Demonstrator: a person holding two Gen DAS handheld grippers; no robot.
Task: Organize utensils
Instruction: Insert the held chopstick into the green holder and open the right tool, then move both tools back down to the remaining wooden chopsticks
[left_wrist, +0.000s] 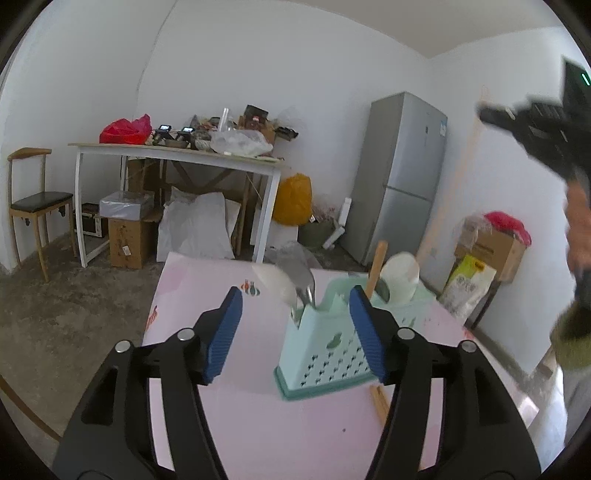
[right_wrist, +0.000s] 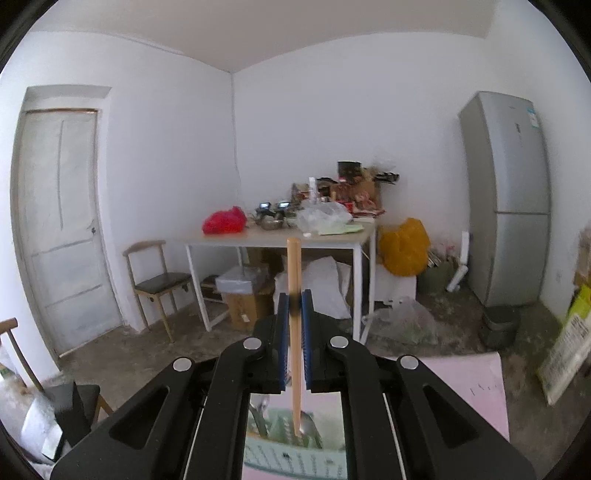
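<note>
— What have you got?

— My right gripper is clamped on a wooden chopstick, upright above the mint caddy. My left gripper is spread wide, empty, facing the caddy.

— The risk?

— I think the tip could catch a divider, or the chopstick pivot between the pads and tip out beside the metal spoon.

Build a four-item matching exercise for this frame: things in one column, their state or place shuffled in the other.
Things:
1. left tongs
2. right tongs
3. utensil holder
4. loose wooden stick

States or places:
A. lying flat on the pink table beside the holder
B. shut on a wooden chopstick
C. open, holding nothing
D. standing upright with spoons inside

Pairs: 1-C, 2-B, 3-D, 4-A
</note>
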